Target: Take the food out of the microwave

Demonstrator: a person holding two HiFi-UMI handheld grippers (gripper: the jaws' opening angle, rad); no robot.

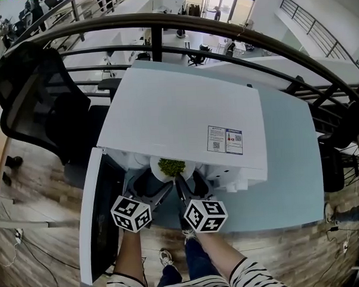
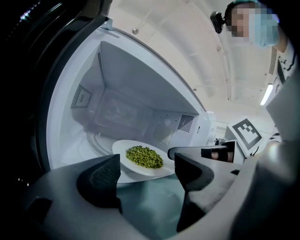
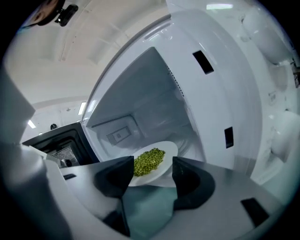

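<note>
Food [image 1: 171, 166], a heap of peas, was seen on a plate [image 2: 123, 149] at the mouth of the open microwave [image 1: 184, 116]. The jaws of the left gripper [image 2: 146, 165] and of the right gripper [image 3: 152, 168] were held apart, with nothing gripped. The plate lay straight ahead of both, and the right gripper was judged the nearer to its rim.

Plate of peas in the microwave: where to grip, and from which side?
Grip the plate by its bare near rim, coming in through the open front, fingers above and below. It lies flat, peas heaped mid-plate, and microwave walls block the other sides.
</note>
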